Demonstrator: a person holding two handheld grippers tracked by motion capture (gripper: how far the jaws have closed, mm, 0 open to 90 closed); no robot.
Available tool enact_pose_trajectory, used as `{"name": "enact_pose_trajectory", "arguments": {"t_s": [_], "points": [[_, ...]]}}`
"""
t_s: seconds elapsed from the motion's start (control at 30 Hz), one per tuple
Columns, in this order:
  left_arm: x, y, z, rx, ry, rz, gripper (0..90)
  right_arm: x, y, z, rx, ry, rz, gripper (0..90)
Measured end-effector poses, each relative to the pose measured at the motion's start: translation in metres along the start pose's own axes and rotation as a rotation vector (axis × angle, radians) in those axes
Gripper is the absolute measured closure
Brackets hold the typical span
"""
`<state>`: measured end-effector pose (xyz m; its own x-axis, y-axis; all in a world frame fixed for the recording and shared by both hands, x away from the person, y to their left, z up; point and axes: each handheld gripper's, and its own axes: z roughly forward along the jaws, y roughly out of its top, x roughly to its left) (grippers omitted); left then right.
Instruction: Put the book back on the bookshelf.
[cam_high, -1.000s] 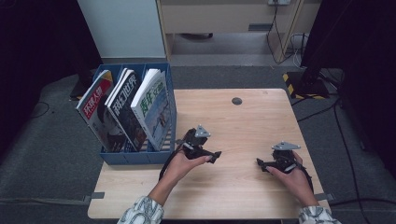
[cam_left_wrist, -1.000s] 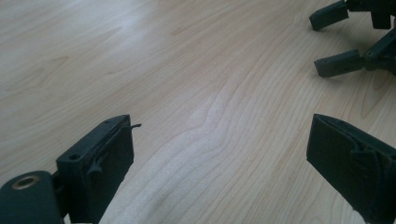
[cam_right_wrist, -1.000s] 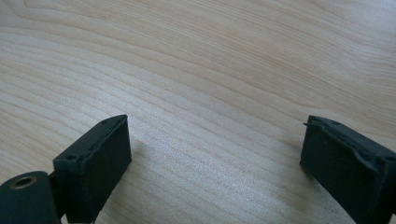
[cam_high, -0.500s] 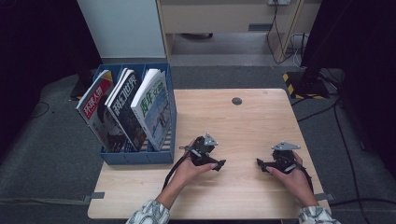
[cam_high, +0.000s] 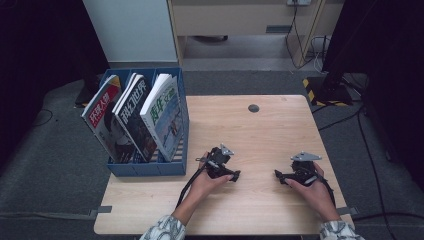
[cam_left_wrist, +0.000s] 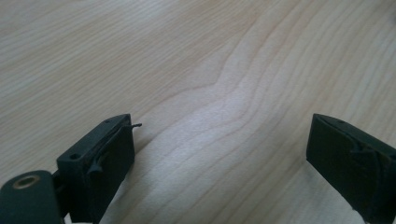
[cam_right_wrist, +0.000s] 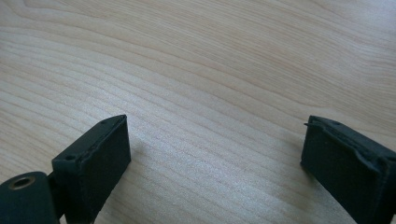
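Note:
On the wooden table, my left gripper rests low near the front, held by a hand, jaws pointing right. In the left gripper view the left gripper stands open, nothing but bare wood between its black jaws. My right gripper sits at the front right, jaws pointing left toward the other one. In the right gripper view the right gripper is open too, with bare wood grain between its jaws.
A blue file box at the table's left edge holds three upright magazines. A small dark round cap is set in the table near its far edge. Cables and dark furniture surround the table on the floor.
My left gripper has moved right and toward the front, away from the blue box, and settled low on the table. The right gripper has stayed put.

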<state>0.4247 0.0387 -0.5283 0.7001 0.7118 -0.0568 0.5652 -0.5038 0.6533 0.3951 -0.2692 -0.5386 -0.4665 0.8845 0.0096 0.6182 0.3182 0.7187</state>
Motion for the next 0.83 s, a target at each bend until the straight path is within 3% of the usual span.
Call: {"name": "enact_pose_trajectory", "arguments": {"t_s": [0.1,0.23,0.4,0.53,0.83], "points": [[0.003,-0.001,0.000,-0.002,0.011,-0.003,7.1,0.000,0.000,0.000,0.001,0.001,-0.001,7.9],[0.004,-0.003,0.000,-0.001,0.047,0.027,6.9,0.000,0.000,0.000,0.002,0.002,0.000,7.9],[0.005,-0.005,0.001,-0.019,0.050,0.025,5.1,0.000,0.000,0.000,0.001,0.001,-0.002,7.9],[0.005,-0.011,0.002,-0.070,0.048,0.025,2.9,0.000,0.000,0.000,0.003,0.002,0.001,7.7],[0.006,-0.011,0.002,-0.069,0.042,0.029,2.5,0.002,-0.001,0.000,0.002,-0.002,-0.002,7.5]]}}
